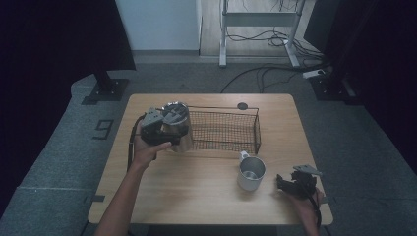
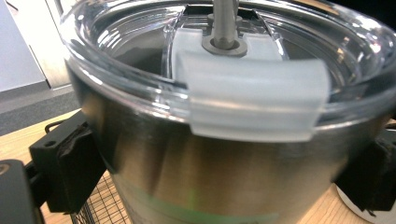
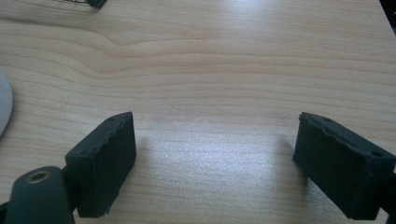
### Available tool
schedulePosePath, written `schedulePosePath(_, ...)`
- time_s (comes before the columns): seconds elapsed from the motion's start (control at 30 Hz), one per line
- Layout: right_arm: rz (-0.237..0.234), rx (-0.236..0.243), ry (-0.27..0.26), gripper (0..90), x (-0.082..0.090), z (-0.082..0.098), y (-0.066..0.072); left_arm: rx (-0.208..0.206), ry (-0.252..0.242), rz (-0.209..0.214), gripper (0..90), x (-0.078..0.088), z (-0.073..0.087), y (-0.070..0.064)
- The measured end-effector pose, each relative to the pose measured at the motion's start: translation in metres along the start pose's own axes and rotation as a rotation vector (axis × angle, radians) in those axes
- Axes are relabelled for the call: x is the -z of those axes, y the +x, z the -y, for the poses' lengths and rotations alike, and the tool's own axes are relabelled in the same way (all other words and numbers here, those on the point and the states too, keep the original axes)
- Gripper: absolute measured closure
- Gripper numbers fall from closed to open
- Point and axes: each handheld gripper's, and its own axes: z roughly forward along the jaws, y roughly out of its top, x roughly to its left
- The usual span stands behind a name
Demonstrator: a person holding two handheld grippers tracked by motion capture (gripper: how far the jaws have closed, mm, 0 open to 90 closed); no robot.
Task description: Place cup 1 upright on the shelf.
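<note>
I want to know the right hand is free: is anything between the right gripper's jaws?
No. In the right gripper view the right gripper stands with its two black jaws apart and only the bare wooden table between them.

The high view is dim and slightly soft, its left and right edges sunk in near-black. The light wooden table (image 1: 206,196) catches weak, even light. In the left gripper view the steel tumbler with a clear plastic lid (image 2: 224,154) shows bright glare and close-up blur. The right gripper view is sharper, with soft shadows on the wood.
</note>
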Motion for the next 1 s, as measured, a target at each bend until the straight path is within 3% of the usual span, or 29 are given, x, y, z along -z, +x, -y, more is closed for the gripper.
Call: schedulePosePath(1.0, 0.005, -0.005, -0.002, 12.6, 0.0, 0.0, 0.0, 0.008, 0.012, 0.002, 4.1, -0.019, -0.009, 0.012)
